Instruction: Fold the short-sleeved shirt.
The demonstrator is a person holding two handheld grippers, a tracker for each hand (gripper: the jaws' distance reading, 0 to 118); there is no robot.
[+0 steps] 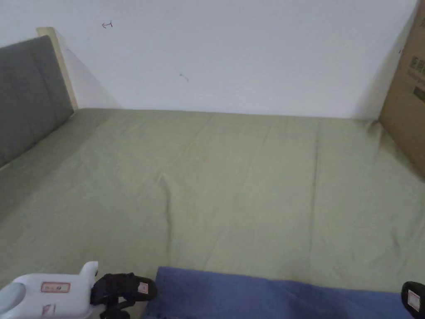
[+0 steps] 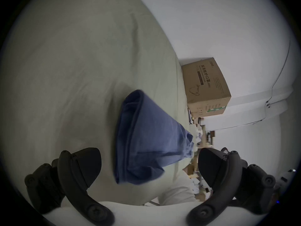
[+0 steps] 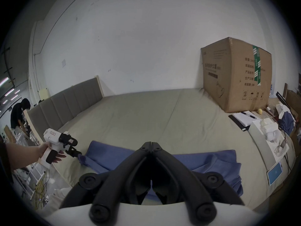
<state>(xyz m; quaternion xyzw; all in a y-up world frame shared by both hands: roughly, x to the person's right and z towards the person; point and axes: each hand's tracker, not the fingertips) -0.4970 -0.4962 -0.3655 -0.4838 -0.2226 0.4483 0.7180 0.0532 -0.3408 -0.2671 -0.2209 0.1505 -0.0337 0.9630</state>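
A blue short-sleeved shirt (image 1: 269, 297) lies in a long folded band along the near edge of the green bed sheet (image 1: 232, 187). Just off the shirt's left end is my left gripper (image 1: 133, 293), white-bodied with black jaws. In the left gripper view its jaws (image 2: 149, 153) stand wide open, with the shirt (image 2: 146, 139) lying ahead between them, untouched. From the right gripper view, a hand holds that left gripper (image 3: 76, 153) at the shirt's left corner. My right gripper (image 3: 151, 143) hovers over the middle of the shirt (image 3: 211, 161), jaws shut tip to tip with no cloth between them. It also appears as the right gripper (image 1: 413, 299).
A large cardboard box (image 1: 406, 108) stands on the bed's far right corner against the white wall. A grey padded headboard (image 1: 29, 95) runs along the left. To the right of the bed lie papers, a pen and a phone (image 3: 275, 172). Another person (image 3: 17, 113) stands far off on the left.
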